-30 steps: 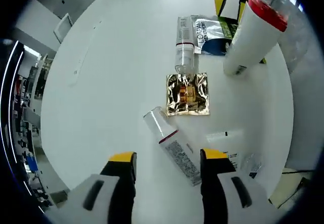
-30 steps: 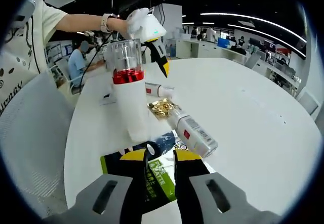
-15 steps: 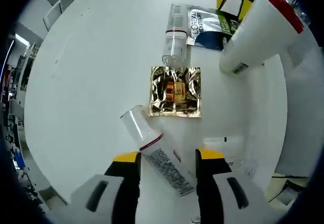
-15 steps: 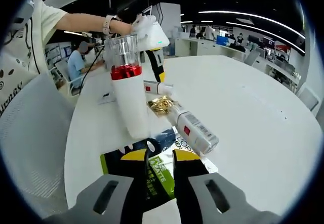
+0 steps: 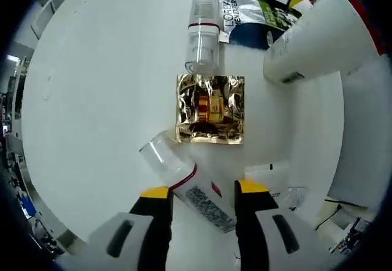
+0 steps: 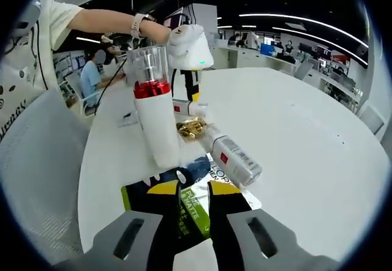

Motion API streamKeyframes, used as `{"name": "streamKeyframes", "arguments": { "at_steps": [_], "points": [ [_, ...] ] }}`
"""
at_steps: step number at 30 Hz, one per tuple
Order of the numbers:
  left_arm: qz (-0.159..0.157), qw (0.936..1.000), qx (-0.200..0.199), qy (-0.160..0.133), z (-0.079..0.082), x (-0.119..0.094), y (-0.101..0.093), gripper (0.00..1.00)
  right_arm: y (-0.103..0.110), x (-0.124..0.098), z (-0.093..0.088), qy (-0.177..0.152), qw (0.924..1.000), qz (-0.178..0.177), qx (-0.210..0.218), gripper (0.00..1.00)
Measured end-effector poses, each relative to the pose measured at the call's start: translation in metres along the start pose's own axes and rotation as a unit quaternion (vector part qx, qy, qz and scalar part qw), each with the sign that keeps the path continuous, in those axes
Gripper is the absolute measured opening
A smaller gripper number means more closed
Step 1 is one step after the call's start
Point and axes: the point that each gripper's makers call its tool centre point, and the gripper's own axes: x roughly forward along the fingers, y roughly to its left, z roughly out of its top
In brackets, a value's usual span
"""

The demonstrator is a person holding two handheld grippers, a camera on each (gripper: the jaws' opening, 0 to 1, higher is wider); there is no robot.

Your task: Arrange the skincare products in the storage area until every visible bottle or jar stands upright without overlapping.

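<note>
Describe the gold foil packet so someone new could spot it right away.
On the round white table, look between the two lying bottles. The gold foil packet lies flat there, square and crinkled; nothing else nearby is shiny gold.

In the left gripper view, the tall white bottle runs out past the far right edge, its cap unseen. The lower end of the lying bottle slips between the left gripper's jaws, its label print too small to read. In the right gripper view, the sachet's near part hides behind the right gripper.
</note>
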Motion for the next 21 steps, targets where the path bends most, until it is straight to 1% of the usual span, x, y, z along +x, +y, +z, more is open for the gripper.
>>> {"name": "streamKeyframes", "arguments": {
  "at_steps": [1, 3, 4, 6, 7, 10, 12, 13, 14, 15, 17, 18, 19, 20, 21],
  "points": [
    [-0.001, 1.0, 0.006, 0.0, 0.0, -0.001, -0.001, 0.41, -0.001, -0.001, -0.001, 0.0, 1.0, 0.0, 0.0, 0.17],
    [0.0, 1.0, -0.006, 0.004, -0.005, -0.002, -0.003, 0.4, -0.002, -0.003, -0.002, -0.002, 1.0, -0.002, 0.002, 0.16],
    [-0.001, 1.0, -0.004, 0.003, -0.004, -0.001, -0.004, 0.4, -0.002, -0.004, -0.002, -0.004, 1.0, -0.003, 0.003, 0.16],
    [-0.003, 1.0, 0.008, 0.003, -0.004, -0.001, -0.007, 0.39, 0.002, -0.004, 0.0, -0.003, 1.0, -0.003, 0.003, 0.16],
    [-0.003, 1.0, 0.0, 0.009, -0.005, -0.001, -0.008, 0.38, 0.001, -0.004, -0.001, -0.003, 1.0, -0.004, 0.003, 0.16],
    [-0.003, 0.9995, 0.029, 0.014, -0.005, 0.001, -0.007, 0.39, 0.0, -0.005, -0.003, -0.001, 1.0, -0.005, 0.004, 0.16],
    [-0.002, 0.9981, 0.058, 0.021, -0.007, 0.001, -0.008, 0.4, -0.001, -0.005, -0.003, -0.002, 1.0, -0.006, 0.005, 0.16],
    [-0.001, 0.9985, 0.05, 0.024, -0.007, 0.002, -0.01, 0.4, -0.001, -0.005, -0.003, -0.002, 1.0, -0.005, 0.005, 0.16],
    [-0.001, 0.9988, 0.038, 0.03, -0.006, 0.002, -0.005, 0.4, -0.001, -0.005, -0.003, -0.002, 1.0, -0.005, 0.005, 0.16],
    [-0.003, 0.9986, 0.04, 0.035, -0.007, 0.001, -0.004, 0.4, -0.001, -0.005, -0.003, -0.002, 1.0, -0.004, 0.004, 0.16],
    [-0.001, 0.9989, 0.034, 0.031, -0.007, 0.001, -0.004, 0.36, 0.002, -0.003, -0.001, -0.002, 1.0, -0.003, 0.001, 0.16],
    [-0.002, 0.9994, 0.019, 0.029, -0.008, 0.001, -0.001, 0.31, 0.003, -0.003, -0.001, -0.002, 1.0, -0.003, 0.0, 0.15],
    [-0.002, 0.9997, -0.001, 0.026, -0.01, 0.0, -0.001, 0.28, 0.005, -0.003, 0.0, -0.001, 1.0, -0.003, 0.0, 0.15],
    [0.0, 0.9999, 0.003, 0.017, -0.012, 0.0, 0.0, 0.27, 0.006, -0.003, 0.001, -0.001, 1.0, -0.004, -0.002, 0.15],
    [0.001, 0.9999, 0.0, 0.015, -0.013, 0.0, 0.0, 0.25, 0.005, -0.003, 0.0, -0.001, 1.0, -0.004, -0.002, 0.15]
  ]
}}
